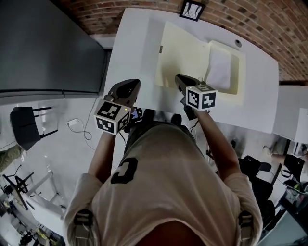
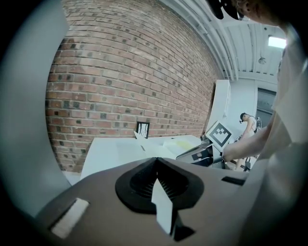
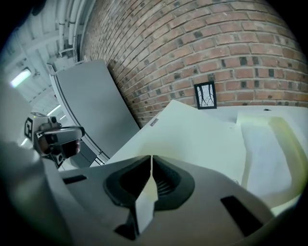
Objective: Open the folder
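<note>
A cream folder [image 1: 231, 77] lies on the white table [image 1: 134, 38] with white sheets [image 1: 219, 69] inside it. Its front cover [image 1: 185, 55] is lifted off the sheets and slopes up to the left. My right gripper [image 1: 179, 78] is shut on the near edge of that cover; in the right gripper view the cover [image 3: 192, 137] rises straight out of the closed jaws [image 3: 150, 161]. My left gripper [image 1: 131, 85] hovers over the table's left edge, shut with nothing in it [image 2: 156, 161], and a hand's width left of the folder.
A small black-framed marker card [image 1: 192, 9] stands against the brick wall at the table's far end. A tall grey panel [image 1: 48, 48] stands to the left, with a dark chair [image 1: 26, 125] and a white cable [image 1: 77, 125] on the floor below it.
</note>
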The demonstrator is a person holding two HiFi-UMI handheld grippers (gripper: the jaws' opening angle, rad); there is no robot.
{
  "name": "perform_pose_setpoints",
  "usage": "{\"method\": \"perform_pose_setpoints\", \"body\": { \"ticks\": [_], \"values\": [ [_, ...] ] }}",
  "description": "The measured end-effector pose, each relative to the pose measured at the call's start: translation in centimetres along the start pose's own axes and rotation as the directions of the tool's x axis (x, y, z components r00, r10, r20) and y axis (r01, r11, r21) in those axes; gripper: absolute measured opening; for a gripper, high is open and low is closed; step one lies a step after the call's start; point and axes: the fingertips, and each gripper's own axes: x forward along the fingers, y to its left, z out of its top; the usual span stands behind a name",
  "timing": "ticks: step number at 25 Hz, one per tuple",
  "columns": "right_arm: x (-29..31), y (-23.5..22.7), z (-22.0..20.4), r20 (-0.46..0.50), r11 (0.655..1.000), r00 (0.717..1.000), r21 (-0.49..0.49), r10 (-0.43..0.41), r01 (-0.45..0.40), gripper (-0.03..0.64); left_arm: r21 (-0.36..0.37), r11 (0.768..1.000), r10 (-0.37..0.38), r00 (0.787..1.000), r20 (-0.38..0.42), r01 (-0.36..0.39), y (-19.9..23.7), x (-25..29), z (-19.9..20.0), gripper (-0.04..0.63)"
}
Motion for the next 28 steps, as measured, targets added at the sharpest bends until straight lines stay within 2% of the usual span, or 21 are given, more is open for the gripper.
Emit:
{"method": "perform_pose_setpoints", "body": {
  "ticks": [8, 17, 21, 28],
  "values": [
    [-3.1, 0.8, 0.7, 0.054, 0.997, 0.997, 0.050, 0.063, -0.066, 0.006, 0.011, 0.999, 0.035, 0.999, -0.002, -0.035, -1.2, 0.3, 0.5, 0.003],
    [-5.1, 6.3, 1.7, 0.049, 0.962, 0.961, -0.029, 0.272, -0.271, 0.006, 0.023, 0.999, 0.034, 0.999, -0.010, -0.033, -2.8, 0.8, 0.5, 0.003],
    [-5.6, 7.5, 2.3, 0.079, 0.951, 0.947, -0.018, 0.310, -0.309, 0.006, 0.015, 0.999, 0.038, 0.999, -0.005, -0.038, -2.9, 0.4, 0.3, 0.003],
    [-6.1, 9.4, 1.9, 0.059, 0.937, 0.935, -0.049, 0.348, -0.346, 0.006, 0.006, 1.000, 0.031, 0.999, -0.013, -0.031, -3.0, -0.3, -0.3, 0.003]
  ]
}}
